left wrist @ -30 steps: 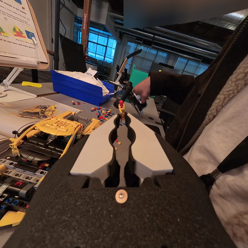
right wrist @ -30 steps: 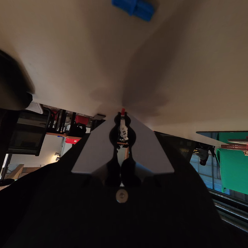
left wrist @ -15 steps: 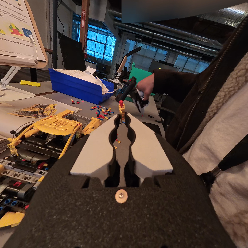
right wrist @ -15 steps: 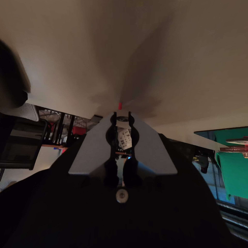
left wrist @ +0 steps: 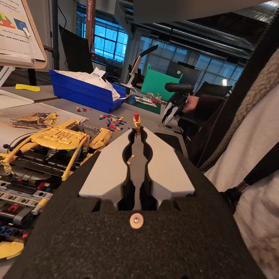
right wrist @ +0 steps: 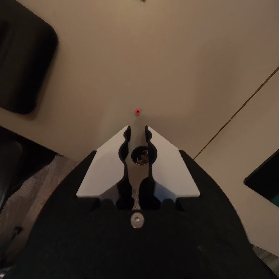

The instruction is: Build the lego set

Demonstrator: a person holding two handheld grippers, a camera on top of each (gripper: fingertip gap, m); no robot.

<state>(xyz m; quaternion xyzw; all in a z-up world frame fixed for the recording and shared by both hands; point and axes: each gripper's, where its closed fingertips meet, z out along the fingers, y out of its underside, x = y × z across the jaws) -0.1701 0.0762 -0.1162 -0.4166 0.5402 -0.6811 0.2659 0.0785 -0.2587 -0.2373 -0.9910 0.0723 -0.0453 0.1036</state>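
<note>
My left gripper (left wrist: 137,129) is shut on a small yellow lego piece (left wrist: 137,124) with a red pin (left wrist: 136,116) standing in its top, held above the table. The yellow and black lego vehicle (left wrist: 60,140) sits to its left. My right gripper (right wrist: 136,128) is open and empty, pointing down at the table. A small red pin (right wrist: 137,111) lies on the table just beyond its tips. The right gripper also shows in the left wrist view (left wrist: 165,121), in a hand at the right, with the red pin (left wrist: 158,125) beside it.
Loose small pieces (left wrist: 113,120) lie scattered behind the vehicle. A blue bin (left wrist: 84,90) with paper stands at the back, a green box (left wrist: 160,84) to its right. An instruction sheet (left wrist: 30,120) lies at the left. A round table hole (right wrist: 141,157) shows between my right fingers.
My right gripper let go of the small red pin, opened, and swung to the right and down over the table. The left gripper still holds its yellow piece.
</note>
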